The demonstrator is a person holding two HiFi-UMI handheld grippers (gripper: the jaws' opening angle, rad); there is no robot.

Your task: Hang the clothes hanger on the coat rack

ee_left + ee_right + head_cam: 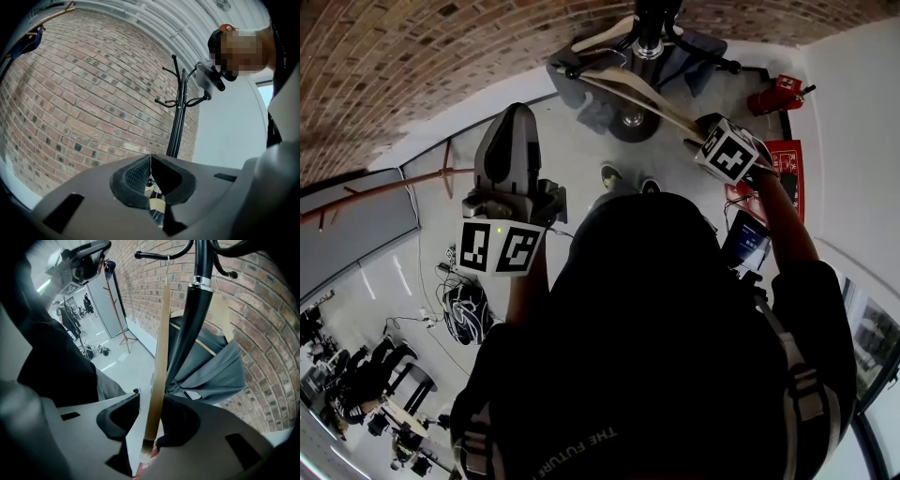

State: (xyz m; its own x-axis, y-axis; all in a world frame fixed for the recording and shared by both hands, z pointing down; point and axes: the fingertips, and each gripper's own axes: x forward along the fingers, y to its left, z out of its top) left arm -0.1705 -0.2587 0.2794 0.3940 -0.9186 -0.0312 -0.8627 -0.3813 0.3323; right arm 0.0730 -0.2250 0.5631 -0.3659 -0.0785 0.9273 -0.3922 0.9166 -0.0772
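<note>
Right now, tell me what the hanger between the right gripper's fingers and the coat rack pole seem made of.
Pale tan clothes hanger: likely wood, smooth matt finish, even light colour; its thin hook looks like metal wire. Black coat rack pole: probably painted or coated metal, glossy, with highlights along it and a silver band.

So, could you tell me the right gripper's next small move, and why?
Probably draw the right gripper back off the hanger: its hook seems to sit over an arm of the coat rack already, and the tongs look slightly apart around the wood.
</note>
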